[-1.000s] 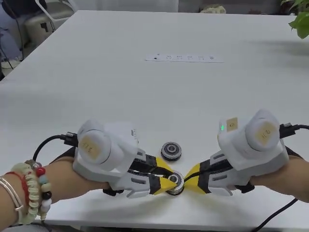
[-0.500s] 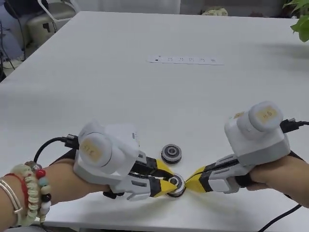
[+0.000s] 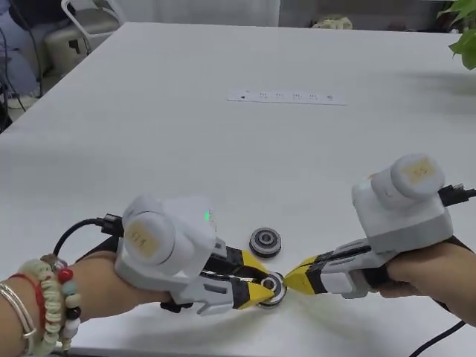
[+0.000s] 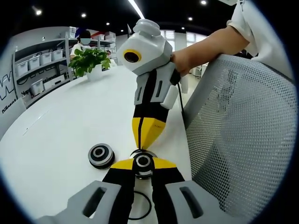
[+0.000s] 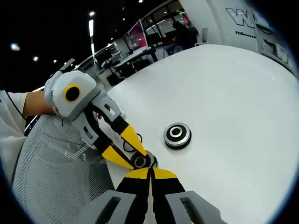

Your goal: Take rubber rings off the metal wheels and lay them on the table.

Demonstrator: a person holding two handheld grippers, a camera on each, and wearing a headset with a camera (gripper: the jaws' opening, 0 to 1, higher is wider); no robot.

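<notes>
A small metal wheel (image 3: 274,283) with a black rubber ring sits at the table's near edge, and my left gripper (image 3: 269,289) is shut on it. In the left gripper view the yellow jaws flank the wheel (image 4: 143,162). My right gripper (image 3: 288,281) comes in from the right with its jaws shut, tips pinching at the wheel's rim (image 5: 139,161). A second wheel (image 3: 265,242) lies flat just beyond, untouched, ring still on it (image 5: 177,134). A loose black rubber ring (image 4: 140,205) lies on the table under my left gripper.
A white power strip (image 3: 287,97) lies mid-table, far from the work. A plant (image 3: 465,37) stands at the far right corner. A grey mesh chair back (image 4: 243,130) is close behind the table's near edge (image 3: 223,346).
The right gripper's body has lifted and swung right while its tips stay at the wheel. The left gripper keeps the wheel in place. The camera has shifted slightly.
</notes>
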